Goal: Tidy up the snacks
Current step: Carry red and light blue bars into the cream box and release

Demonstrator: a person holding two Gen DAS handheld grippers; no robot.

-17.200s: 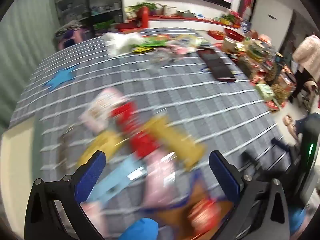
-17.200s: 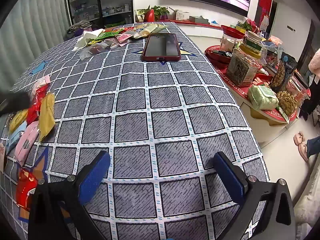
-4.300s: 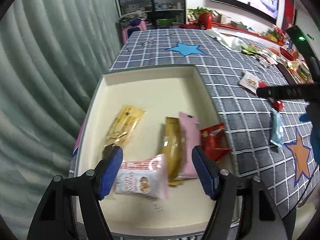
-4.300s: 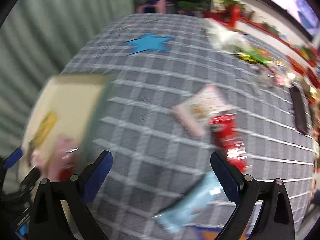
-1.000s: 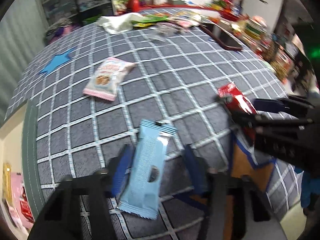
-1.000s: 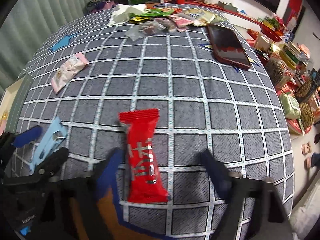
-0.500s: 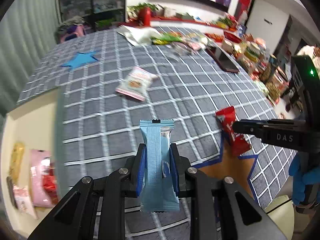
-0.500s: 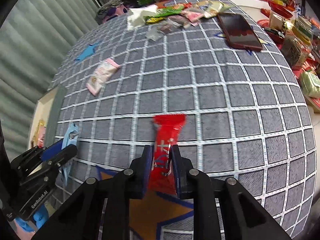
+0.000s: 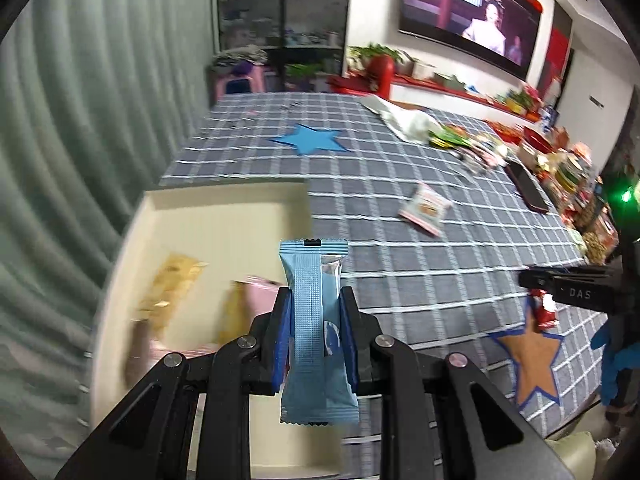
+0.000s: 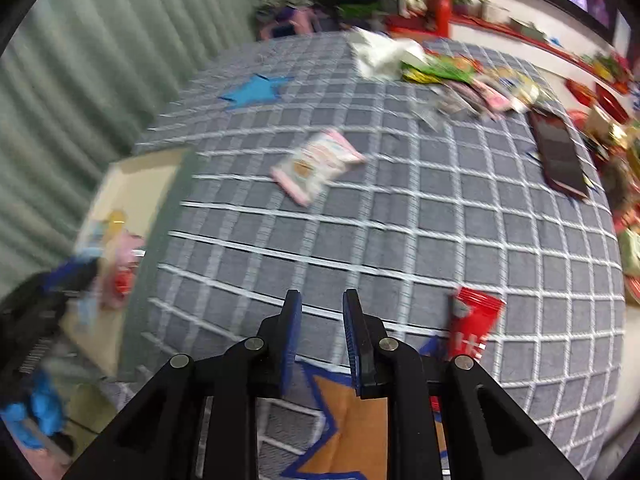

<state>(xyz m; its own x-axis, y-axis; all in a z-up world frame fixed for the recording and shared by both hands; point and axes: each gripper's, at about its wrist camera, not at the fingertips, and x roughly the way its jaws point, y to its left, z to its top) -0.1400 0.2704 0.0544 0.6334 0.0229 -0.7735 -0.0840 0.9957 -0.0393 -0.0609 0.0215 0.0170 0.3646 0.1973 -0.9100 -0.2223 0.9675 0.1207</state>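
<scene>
My left gripper (image 9: 315,330) is shut on a light blue snack bar (image 9: 314,312) and holds it upright above the near edge of the cream tray (image 9: 224,216). The tray holds a yellow packet (image 9: 170,280), a pink packet (image 9: 256,292) and others, blurred. My right gripper (image 10: 319,320) has its jaws nearly closed with nothing between them. A red snack packet (image 10: 474,322) lies on the cloth just right of it, beside the orange star (image 10: 352,432). A pink-and-white packet (image 10: 316,162) lies farther out on the grey checked cloth.
A dark red phone (image 10: 558,156) lies at the right. A pile of wrappers and a white bag (image 10: 384,56) sit at the far side. A blue star (image 10: 254,90) marks the cloth. The tray also shows at the left in the right wrist view (image 10: 132,184). Jars crowd the right edge (image 9: 576,176).
My left gripper has swung left with the blue bar, from over the cloth to over the tray. My right gripper has let the red packet slip out; it now lies on the cloth.
</scene>
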